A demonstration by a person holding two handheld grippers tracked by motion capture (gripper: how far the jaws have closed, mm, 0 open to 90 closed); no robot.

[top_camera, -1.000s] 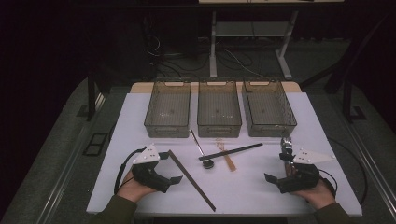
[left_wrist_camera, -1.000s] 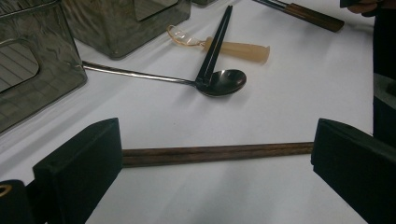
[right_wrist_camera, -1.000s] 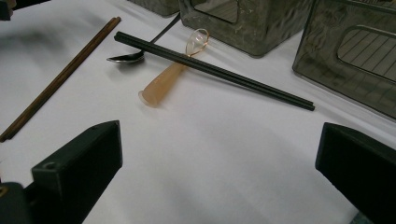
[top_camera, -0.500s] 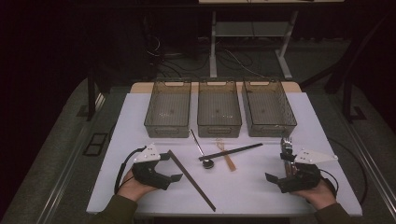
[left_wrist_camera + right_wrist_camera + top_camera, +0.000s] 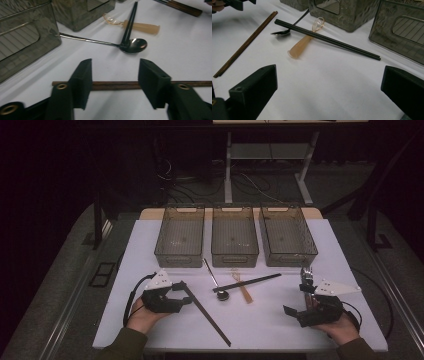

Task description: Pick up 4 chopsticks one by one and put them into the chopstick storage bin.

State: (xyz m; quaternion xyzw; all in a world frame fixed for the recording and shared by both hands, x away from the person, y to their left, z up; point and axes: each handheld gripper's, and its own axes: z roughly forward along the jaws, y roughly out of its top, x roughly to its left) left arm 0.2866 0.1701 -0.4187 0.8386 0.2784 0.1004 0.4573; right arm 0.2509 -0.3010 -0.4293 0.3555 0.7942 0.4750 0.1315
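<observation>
Left gripper (image 5: 113,83) gaped over brown chopsticks (image 5: 115,85), gripping nothing; right gripper (image 5: 329,92) wide open, empty. Best to lower, center the sticks, close squarely.

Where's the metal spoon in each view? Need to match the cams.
High view: metal spoon at table centre, bowl toward the person.
Left gripper view: upper middle, bowl at right.
Right gripper view: upper left, bowl at left.
Shared landmark: black chopsticks lie across its bowl end.
</observation>
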